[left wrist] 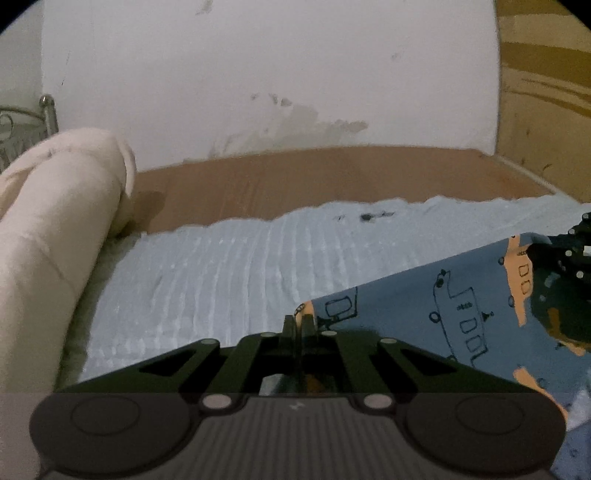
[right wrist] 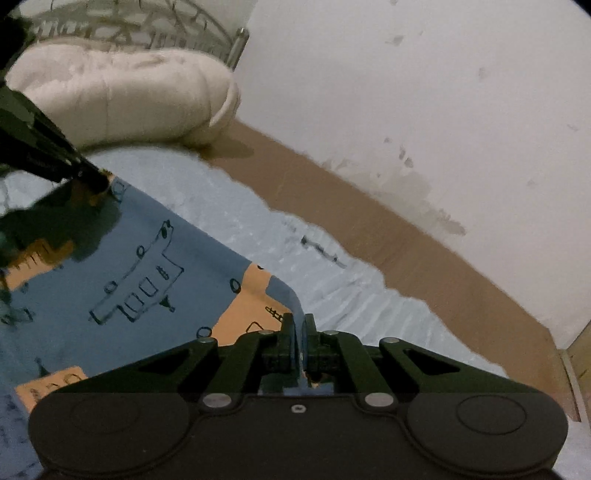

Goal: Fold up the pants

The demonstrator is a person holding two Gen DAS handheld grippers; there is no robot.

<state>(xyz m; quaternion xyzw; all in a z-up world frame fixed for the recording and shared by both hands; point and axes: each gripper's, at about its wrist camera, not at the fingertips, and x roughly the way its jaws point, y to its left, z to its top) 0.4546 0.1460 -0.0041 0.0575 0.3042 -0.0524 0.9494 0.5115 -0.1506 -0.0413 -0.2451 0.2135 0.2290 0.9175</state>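
Two grippers, left gripper (left wrist: pixel 298 323) and right gripper (right wrist: pixel 299 325), each clamp a corner of the pants (right wrist: pixel 122 258), likely light, limp cloth that sags between them.

A scuffed white plaster wall (left wrist: pixel 258 74) fills the upper frame. Below it runs a brown mattress surface (left wrist: pixel 332 173), partly covered by a pale blue ribbed blanket (left wrist: pixel 221 266). A cream quilted bolster (left wrist: pixel 55 221) lies left, before a curled metal headboard (right wrist: pixel 129 26).
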